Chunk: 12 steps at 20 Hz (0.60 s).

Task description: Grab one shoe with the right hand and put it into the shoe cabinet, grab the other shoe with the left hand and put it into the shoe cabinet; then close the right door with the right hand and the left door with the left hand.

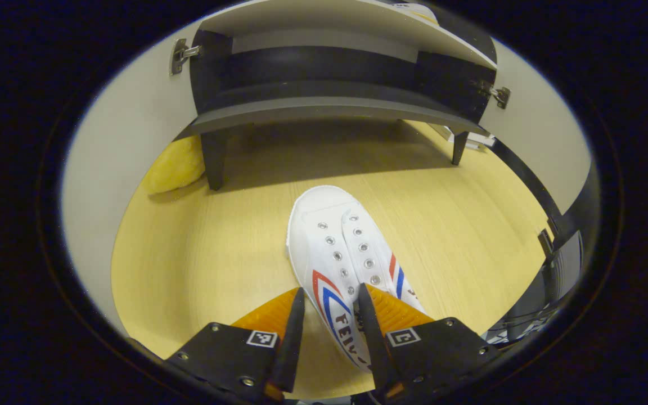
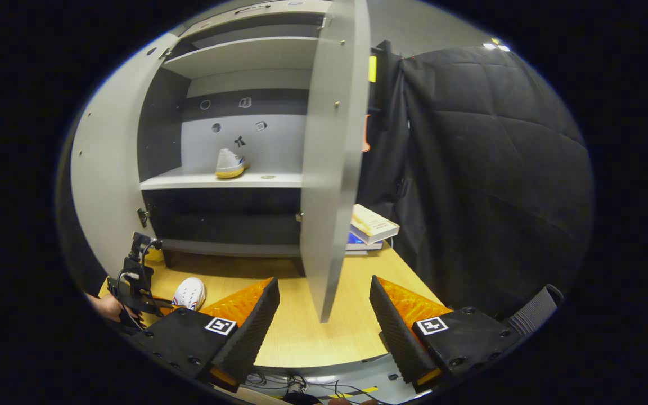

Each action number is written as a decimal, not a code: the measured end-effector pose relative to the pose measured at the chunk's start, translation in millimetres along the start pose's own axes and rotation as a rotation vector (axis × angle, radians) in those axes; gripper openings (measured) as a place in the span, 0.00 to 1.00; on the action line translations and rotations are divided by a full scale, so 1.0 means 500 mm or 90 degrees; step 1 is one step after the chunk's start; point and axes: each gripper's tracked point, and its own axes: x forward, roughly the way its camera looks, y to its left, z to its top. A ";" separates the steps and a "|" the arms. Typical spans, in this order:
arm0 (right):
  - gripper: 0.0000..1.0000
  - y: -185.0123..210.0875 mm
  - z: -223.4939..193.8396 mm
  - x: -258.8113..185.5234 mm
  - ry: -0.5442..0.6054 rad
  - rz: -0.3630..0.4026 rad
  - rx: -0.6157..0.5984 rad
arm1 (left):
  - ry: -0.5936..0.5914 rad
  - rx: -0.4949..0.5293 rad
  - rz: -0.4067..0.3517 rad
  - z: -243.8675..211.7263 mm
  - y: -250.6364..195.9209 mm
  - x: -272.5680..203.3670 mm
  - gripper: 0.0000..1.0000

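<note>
One white sneaker (image 2: 230,163) already sits on the shoe cabinet's (image 2: 111,169) middle shelf. The second sneaker (image 1: 342,264) lies on the tabletop (image 1: 200,253) before the cabinet, between the left tool's (image 1: 328,312) spread fingers, not gripped. The right tool (image 2: 324,315) hangs apart, empty. Both doors remain open.

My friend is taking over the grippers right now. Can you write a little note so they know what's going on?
Left gripper: open, fingers either side of the white shoe on the wooden floor; not squeezing yet.
Right gripper: open, empty, near the edge of the open right door.
Done: first shoe sits on the cabinet shelf.
Left: grip the floor shoe, shelve it, close the right door, then the left door.
</note>
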 end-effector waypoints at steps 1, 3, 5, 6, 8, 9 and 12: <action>1.00 -0.018 0.005 -0.007 -0.006 -0.013 0.003 | 0.006 0.003 -0.002 -0.005 0.001 0.001 0.66; 0.97 -0.066 0.016 -0.018 -0.014 -0.038 0.006 | 0.012 -0.004 -0.011 -0.003 -0.009 0.009 0.56; 1.00 -0.095 0.009 -0.025 -0.009 -0.058 0.008 | 0.024 -0.007 -0.007 -0.008 -0.006 0.002 0.45; 1.00 -0.110 0.007 -0.030 -0.007 -0.066 0.012 | 0.027 -0.011 0.001 -0.006 -0.002 -0.007 0.46; 0.97 -0.132 0.011 -0.034 -0.008 -0.078 0.023 | 0.040 -0.034 0.011 -0.010 -0.006 0.015 0.32; 0.97 -0.143 0.013 -0.033 -0.011 -0.085 0.026 | 0.045 -0.031 0.021 -0.011 0.005 0.004 0.32; 0.97 -0.178 0.018 -0.029 -0.018 -0.106 0.022 | 0.048 -0.061 0.029 -0.004 0.001 0.006 0.05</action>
